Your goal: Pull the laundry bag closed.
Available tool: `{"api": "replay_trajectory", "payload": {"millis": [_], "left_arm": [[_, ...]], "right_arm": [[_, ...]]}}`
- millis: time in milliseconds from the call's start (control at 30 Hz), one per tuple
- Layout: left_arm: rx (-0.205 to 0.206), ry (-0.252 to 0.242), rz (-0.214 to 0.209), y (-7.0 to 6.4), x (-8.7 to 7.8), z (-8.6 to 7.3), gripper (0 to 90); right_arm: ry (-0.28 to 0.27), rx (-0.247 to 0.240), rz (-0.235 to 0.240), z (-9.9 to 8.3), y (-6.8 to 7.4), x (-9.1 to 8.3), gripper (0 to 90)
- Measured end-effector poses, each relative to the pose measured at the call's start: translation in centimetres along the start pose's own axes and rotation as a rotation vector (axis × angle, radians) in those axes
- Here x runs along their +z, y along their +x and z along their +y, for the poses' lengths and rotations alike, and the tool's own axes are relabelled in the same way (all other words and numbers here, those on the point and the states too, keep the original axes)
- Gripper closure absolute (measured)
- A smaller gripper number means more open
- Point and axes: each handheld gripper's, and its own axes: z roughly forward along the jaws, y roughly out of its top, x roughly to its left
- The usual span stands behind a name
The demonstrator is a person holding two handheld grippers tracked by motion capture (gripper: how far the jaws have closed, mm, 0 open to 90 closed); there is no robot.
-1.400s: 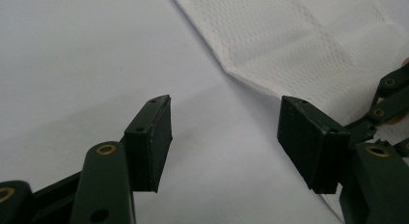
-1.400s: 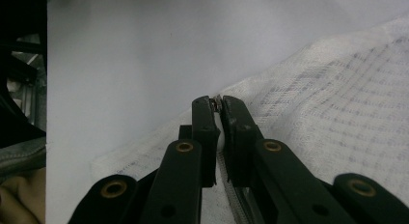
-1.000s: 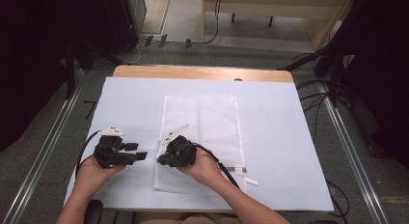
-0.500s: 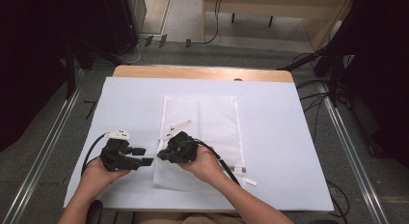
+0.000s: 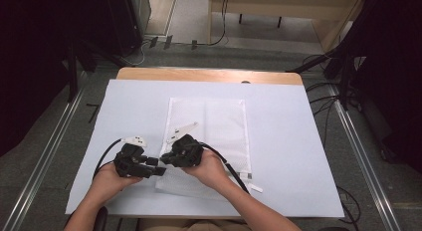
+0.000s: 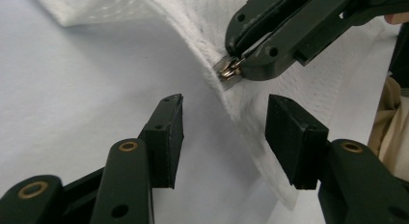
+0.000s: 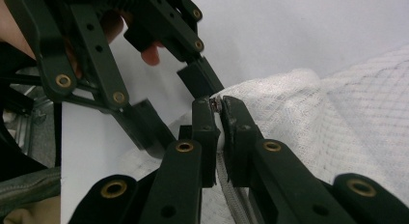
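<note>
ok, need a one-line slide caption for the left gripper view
Left tool open beside the mesh bag edge while the right tool pinches its metal zipper pull.

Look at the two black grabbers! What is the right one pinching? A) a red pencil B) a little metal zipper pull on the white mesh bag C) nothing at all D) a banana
B: the right hand-held gripper has its jaws shut on the small metal zipper pull at the edge of the white mesh bag.
</note>
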Motion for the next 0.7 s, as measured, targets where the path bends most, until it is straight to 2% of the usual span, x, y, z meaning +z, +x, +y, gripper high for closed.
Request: {"api": "replay_trajectory", "payload": {"millis": [133, 267, 433, 533, 700], "left_arm": [[-0.010, 0.017, -0.007, 0.09, 0.34, 0.16, 51.7], [-0.027, 0.011, -0.024, 0.12, 0.40, 0.28, 54.5], [-0.038, 0.022, -0.037, 0.21, 0.37, 0.33, 71.9], [-0.044, 0.047, -0.035, 0.23, 0.49, 0.31, 80.7], [-0.034, 0.053, -0.026, 0.15, 0.43, 0.32, 87.2]], "right_arm": [[-0.011, -0.002, 0.005, 0.05, 0.11, -0.03, 86.4], [-0.015, 0.009, 0.017, 0.08, 0.19, -0.01, 86.3], [-0.012, 0.012, 0.032, 0.03, 0.16, 0.07, 86.4], [0.000, 0.009, 0.038, -0.03, 0.16, 0.14, 86.3], [0.004, 0.017, 0.050, -0.10, 0.04, 0.20, 86.2]]}}
